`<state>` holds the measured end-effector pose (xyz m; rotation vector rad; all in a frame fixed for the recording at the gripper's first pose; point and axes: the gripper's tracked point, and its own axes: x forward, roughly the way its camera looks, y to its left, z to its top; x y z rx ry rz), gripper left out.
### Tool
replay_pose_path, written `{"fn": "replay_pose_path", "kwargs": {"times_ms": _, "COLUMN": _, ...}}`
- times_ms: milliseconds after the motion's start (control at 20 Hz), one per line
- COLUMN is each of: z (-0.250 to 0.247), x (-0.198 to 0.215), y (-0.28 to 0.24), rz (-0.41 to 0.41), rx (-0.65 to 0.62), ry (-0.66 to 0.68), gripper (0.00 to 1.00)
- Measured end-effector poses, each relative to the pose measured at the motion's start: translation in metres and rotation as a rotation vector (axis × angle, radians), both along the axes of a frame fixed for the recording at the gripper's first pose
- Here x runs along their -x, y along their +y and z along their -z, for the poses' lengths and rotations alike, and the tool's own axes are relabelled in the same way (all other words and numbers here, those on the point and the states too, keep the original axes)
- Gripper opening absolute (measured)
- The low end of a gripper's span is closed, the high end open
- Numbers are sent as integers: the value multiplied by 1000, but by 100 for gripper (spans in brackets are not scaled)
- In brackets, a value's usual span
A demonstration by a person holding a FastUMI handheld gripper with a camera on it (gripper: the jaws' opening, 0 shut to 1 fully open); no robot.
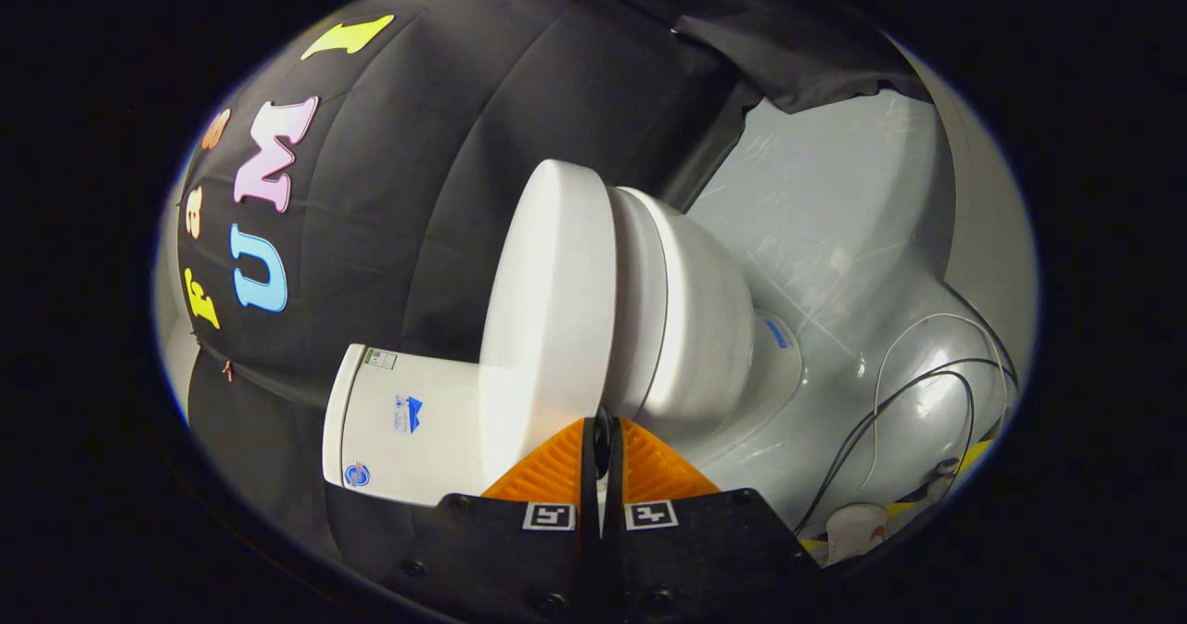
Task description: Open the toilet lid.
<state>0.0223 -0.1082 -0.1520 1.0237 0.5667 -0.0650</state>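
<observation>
Grey floor (835, 235), toilet lid (552, 299) just ahead of gripper (603, 434), fingers pressed together.

Smooth white toilet lid (549, 299), soft satin sheen, looks like plastic. Glossy white ceramic-looking toilet bowl (691, 309) and tank (399, 425). Matt black cloth booth wall (436, 170), creased. Pale grey floor (835, 225), slick, scuffed. Hand-held gripper (602, 439): ribbed finger pads, pressed almost together at the lid's edge.

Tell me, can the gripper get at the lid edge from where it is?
Probably yes. The gripper has its fingers nearly together right at the toilet lid edge, where it meets the bowl. Nothing stands between them; whether both fingers press on the lid is unclear.
</observation>
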Motion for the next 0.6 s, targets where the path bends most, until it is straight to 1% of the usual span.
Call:
{"fn": "replay_pose_path", "kwargs": {"times_ms": 250, "z": -20, "x": 0, "y": 6, "rz": 6, "rx": -1, "ry": -7, "gripper": 5}}
{"fn": "replay_pose_path", "kwargs": {"times_ms": 600, "z": -56, "x": -1, "y": 18, "rz": -8, "rx": 80, "ry": -18, "gripper": 5}}
